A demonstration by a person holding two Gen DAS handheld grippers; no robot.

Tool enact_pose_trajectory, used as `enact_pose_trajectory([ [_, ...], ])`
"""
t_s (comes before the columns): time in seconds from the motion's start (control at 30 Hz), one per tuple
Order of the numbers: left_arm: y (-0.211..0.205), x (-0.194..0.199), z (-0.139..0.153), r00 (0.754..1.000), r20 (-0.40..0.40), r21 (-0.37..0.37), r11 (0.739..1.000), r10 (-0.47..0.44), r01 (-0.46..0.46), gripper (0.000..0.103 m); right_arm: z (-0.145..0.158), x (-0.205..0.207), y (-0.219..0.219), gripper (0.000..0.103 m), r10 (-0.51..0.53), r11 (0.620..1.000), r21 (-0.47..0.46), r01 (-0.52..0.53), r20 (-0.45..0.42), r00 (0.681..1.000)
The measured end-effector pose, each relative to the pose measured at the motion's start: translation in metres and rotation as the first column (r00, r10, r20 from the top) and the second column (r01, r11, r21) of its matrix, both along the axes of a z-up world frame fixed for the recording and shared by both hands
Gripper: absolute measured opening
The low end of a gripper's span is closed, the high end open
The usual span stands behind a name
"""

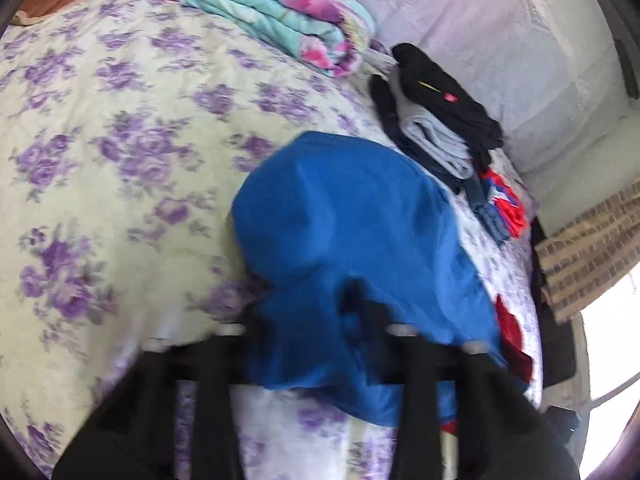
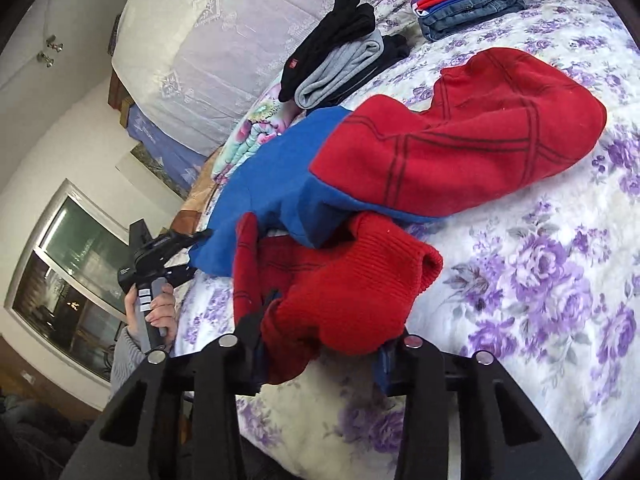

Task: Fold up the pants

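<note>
Both grippers clamped on red-and-blue pants on floral bedspread.
Left gripper pinches blue fabric; right gripper grips red ribbed cuff.

The pants are fleece, red and blue, with thin dark lines crossing the red panels. They lie crumpled on the floral bedspread, unfolded. One red leg extends flat toward the far side; a ribbed red cuff bunches at the near end. The blue section mounds upward, draped and creased.
</note>
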State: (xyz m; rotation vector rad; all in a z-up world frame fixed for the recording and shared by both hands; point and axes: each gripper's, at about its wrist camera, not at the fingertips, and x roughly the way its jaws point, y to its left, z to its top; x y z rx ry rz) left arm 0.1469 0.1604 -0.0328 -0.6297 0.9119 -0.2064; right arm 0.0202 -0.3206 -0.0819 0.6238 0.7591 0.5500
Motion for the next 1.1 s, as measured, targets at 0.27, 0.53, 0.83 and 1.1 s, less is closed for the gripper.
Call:
enact_pose_trajectory([
  [0.27, -0.023, -0.048, 0.079, 0.967, 0.255, -0.042, 0.998, -0.029, 0.041, 0.007, 0.033, -0.014, -0.052, 0.03, -0.068, 0.981, 0.186, 0.055, 0.065, 0.996],
  [0.53, -0.016, -0.161, 0.179, 0.834, 0.548, -0.071, 0.997, 0.062, -0.028, 0.006, 0.103, -0.049, -0.078, 0.03, -0.037, 0.959, 0.278, -0.048, 0.293, 0.955],
  [0.83, -0.044, -0.175, 0.218, 0.83, 0.557, 0.116, 0.993, -0.04, -0.031, 0.007, 0.134, -0.048, -0.098, 0.03, -0.093, 0.929, 0.367, -0.056, 0.378, 0.921],
  [1.1, -0.051, 0.018, 0.149, 0.953, 0.3, 0.061, 0.998, -0.04, 0.023, 0.012, 0.116, 0.078, -0.113, 0.033, -0.169, 0.931, 0.351, 0.098, 0.177, 0.97],
])
